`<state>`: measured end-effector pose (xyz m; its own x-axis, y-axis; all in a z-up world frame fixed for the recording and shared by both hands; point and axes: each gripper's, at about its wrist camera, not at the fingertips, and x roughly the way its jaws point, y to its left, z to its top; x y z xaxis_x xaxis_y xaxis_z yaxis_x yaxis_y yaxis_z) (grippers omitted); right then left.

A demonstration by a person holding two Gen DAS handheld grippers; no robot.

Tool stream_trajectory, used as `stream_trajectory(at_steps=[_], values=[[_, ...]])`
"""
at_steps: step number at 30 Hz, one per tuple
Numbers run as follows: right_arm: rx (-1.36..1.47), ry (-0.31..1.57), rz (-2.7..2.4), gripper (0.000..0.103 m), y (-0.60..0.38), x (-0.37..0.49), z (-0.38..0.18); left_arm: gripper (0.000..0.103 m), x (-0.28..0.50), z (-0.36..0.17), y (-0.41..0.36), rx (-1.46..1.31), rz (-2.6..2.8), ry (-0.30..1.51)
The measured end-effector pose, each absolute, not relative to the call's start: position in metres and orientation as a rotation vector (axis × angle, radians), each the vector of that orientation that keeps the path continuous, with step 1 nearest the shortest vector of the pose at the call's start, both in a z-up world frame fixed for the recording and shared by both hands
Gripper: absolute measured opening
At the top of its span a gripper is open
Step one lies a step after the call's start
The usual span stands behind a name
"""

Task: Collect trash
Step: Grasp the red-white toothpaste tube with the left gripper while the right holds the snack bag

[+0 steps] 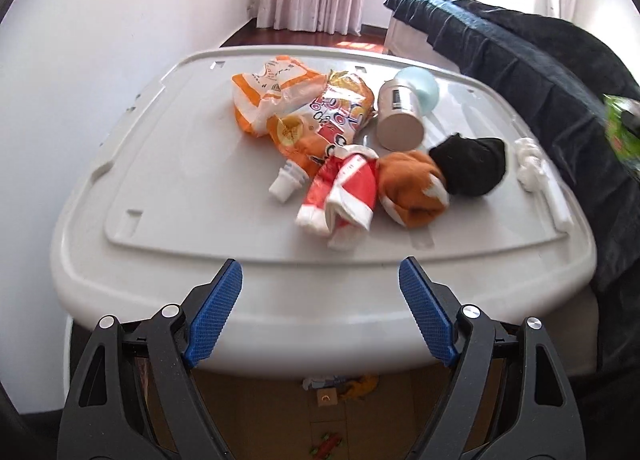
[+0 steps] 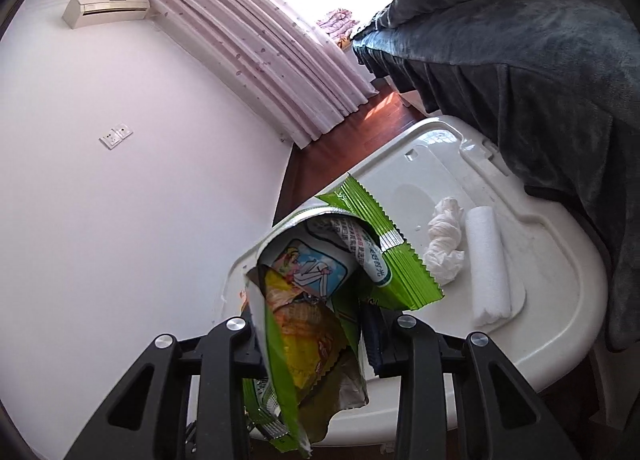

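Two tongs are seen: the left tongs (image 1: 320,280), wide open and empty, are faced straight ahead by the red wrapper (image 1: 344,190), its long axis running away from them, while the right tongs (image 2: 316,324) are clamped on a green wrapper (image 2: 320,280).

Glossy plastic lid (image 1: 180,196); shiny foil wrapper (image 2: 360,260); crumpled paper tissue (image 2: 444,244); soft cloth socks (image 1: 468,168); ribbed blue fingers (image 1: 214,312).
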<state>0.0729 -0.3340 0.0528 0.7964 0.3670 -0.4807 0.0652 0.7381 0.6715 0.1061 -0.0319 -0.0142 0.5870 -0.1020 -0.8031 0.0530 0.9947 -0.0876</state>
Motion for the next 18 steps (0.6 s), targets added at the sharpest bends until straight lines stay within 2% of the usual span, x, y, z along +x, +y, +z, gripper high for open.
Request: stream_trajectory(at_steps=[5,12,14,18], values=[[0.765,0.623,0.17,0.035,-0.343,0.066,0.055,0.079,0.134,-0.029,-0.035,0.012,-0.067,0.958],[0.728,0.621,0.181,0.036,-0.331,0.067,0.059,0.076,0.147,-0.024,-0.073,0.23,-0.107,0.846],[0.724,0.626,0.181,0.036,-0.329,0.067,0.059,0.037,0.154,-0.029,-0.075,0.23,-0.144,0.873],[0.724,0.632,0.178,0.036,-0.326,0.07,0.058,0.025,0.16,-0.034,-0.068,0.167,-0.176,0.889]])
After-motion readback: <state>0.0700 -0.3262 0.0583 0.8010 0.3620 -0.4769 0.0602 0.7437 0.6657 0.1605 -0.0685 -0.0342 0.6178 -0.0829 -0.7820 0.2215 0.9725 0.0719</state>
